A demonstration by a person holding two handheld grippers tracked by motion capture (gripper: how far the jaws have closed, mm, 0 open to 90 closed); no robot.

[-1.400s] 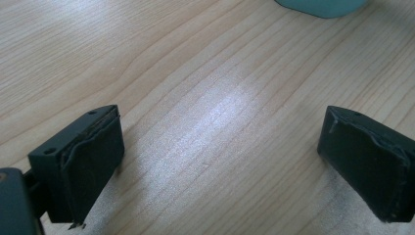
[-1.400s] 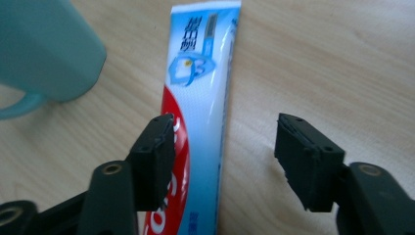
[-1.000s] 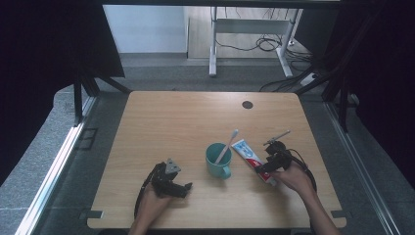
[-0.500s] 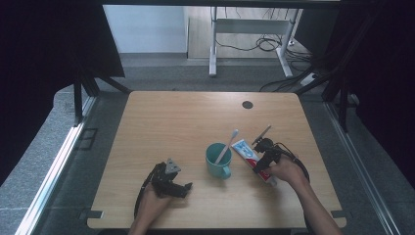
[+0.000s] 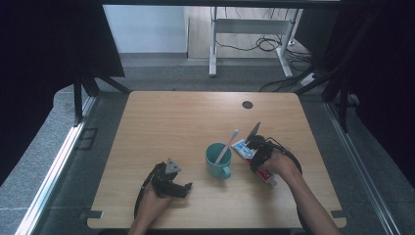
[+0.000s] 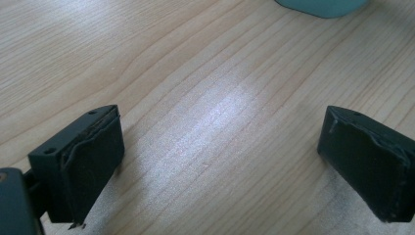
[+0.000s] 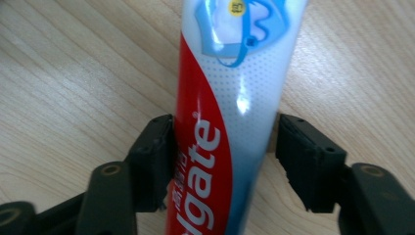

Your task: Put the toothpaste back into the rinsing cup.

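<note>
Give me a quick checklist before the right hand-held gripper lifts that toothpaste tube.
1. Toothpaste tube sits between the jaws of the right hand-held gripper: ok.
2. Jaws firmly closed on the tube: cannot tell; they flank it closely, and contact on the far side is unclear.
3. Tube lies flat on the table: ok.
4. Teal cup stands upright beside the tube, toothbrush inside it: ok, but close, so lift carefully.
5. Left hand-held gripper is open, holds nothing, apart from the cup: ok.
</note>
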